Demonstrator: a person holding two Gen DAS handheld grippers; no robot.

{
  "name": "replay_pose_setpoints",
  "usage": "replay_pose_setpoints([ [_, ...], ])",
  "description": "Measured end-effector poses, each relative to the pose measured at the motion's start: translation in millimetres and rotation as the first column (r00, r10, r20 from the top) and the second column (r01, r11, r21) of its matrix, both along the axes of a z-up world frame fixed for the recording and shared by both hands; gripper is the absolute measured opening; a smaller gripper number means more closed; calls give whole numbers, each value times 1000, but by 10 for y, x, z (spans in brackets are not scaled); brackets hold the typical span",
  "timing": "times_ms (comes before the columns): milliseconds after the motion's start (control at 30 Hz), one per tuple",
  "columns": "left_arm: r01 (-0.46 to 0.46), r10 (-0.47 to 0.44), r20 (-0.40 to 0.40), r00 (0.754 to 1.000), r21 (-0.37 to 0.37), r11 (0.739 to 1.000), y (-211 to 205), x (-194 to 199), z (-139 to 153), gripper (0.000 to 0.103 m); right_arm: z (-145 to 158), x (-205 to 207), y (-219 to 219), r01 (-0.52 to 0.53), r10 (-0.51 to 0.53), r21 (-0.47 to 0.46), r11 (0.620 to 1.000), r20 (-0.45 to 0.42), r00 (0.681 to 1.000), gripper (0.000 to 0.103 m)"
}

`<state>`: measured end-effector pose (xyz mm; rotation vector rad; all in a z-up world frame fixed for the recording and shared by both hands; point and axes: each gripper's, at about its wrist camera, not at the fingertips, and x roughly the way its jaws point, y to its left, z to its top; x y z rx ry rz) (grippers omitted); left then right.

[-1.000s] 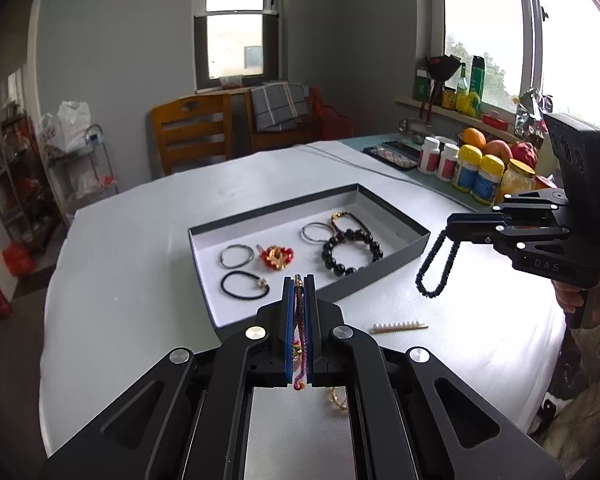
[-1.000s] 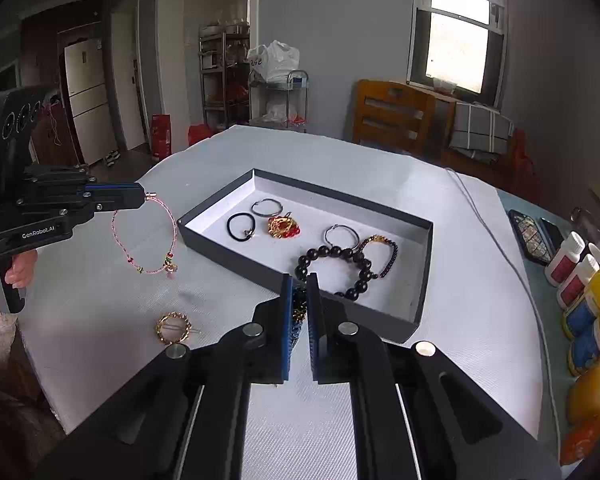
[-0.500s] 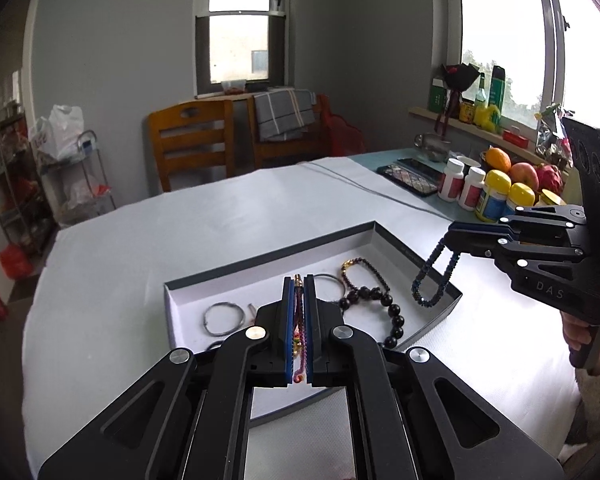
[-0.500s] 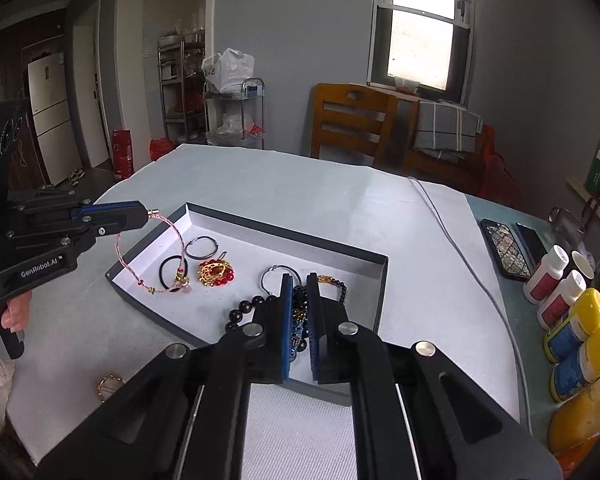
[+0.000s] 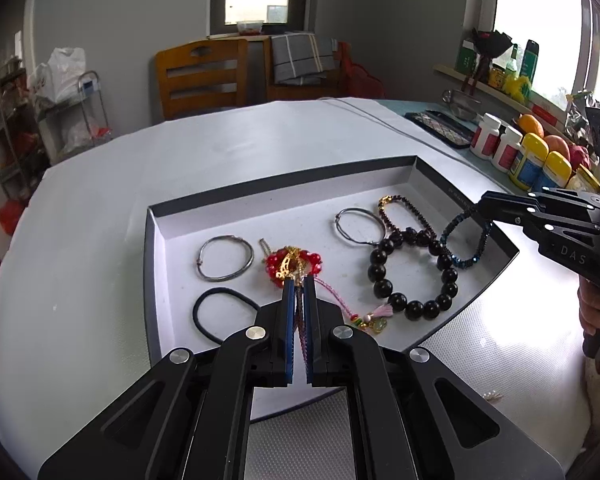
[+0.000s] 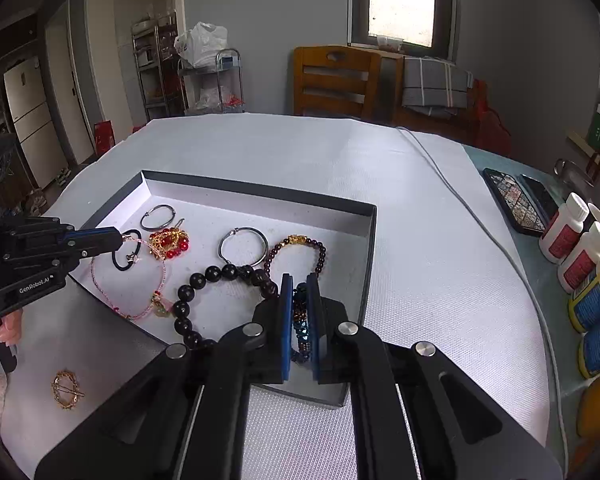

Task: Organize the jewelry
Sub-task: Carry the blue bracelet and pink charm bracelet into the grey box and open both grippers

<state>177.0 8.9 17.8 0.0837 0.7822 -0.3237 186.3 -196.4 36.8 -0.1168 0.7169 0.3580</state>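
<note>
A shallow grey jewelry box point(image 5: 284, 182) point(image 6: 260, 191) with a white floor lies on the white table. My left gripper point(image 5: 298, 282) point(image 6: 118, 242) is shut on a pink string bracelet point(image 5: 340, 302) point(image 6: 140, 312), whose charm end rests on the box floor. My right gripper point(image 6: 300, 280) point(image 5: 480, 208) is shut on a dark blue bead bracelet point(image 5: 466, 240) point(image 6: 300, 320), which hangs low over the box's right side. In the box lie a black bead bracelet point(image 5: 412, 276), a red and gold piece point(image 5: 292, 262), two metal rings point(image 5: 224, 258), a black hair tie point(image 5: 224, 312) and a dark red bead bracelet point(image 5: 404, 212).
A gold hair clip point(image 6: 65, 389) lies on the table outside the box, near the front left. A small pearl piece point(image 5: 492, 395) lies near the table's front right. Bottles point(image 6: 572, 240), fruit point(image 5: 530, 124) and a phone point(image 6: 516, 200) stand at the right edge. Wooden chairs point(image 5: 202, 76) stand behind.
Both grippers have moved forward and down over the box. The pink bracelet's end now touches the box floor, and the blue bracelet hangs lower over the box's right side.
</note>
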Motion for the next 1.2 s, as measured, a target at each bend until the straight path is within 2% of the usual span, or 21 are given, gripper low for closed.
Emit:
replay_pose_setpoints([
  [300, 1, -1, -17, 1000, 41, 999, 3, 22, -86, 4, -137, 62, -22, 17, -18, -46, 999, -19, 1000, 7],
  [767, 6, -1, -68, 998, 86, 996, -6, 46, -208, 5, -283, 123, -1, 2, -8, -61, 998, -83, 997, 7],
  [833, 3, 3, -65, 998, 89, 996, -5, 46, -205, 9, -287, 131, -4, 5, -10, -56, 998, -86, 996, 7],
  [933, -1, 6, -48, 999, 93, 996, -10, 30, -184, 24, -289, 134, -19, 10, -14, -52, 999, -87, 996, 7],
  [1033, 7, -3, -39, 999, 88, 996, -21, 17, -159, 24, -278, 131, -19, 9, -14, -49, 999, -84, 996, 7],
  [1100, 8, -4, -36, 999, 87, 996, -22, 15, -154, 26, -258, 125, -21, 9, -11, -36, 999, -78, 997, 13],
  [1133, 6, -3, -35, 999, 87, 996, -21, 15, -151, 30, -243, 118, -26, 9, -11, -28, 1000, -73, 997, 24],
  [1200, 2, 0, -26, 1000, 81, 997, -12, 6, -136, 35, -215, 102, -39, 13, -14, -17, 1000, -61, 998, 32],
])
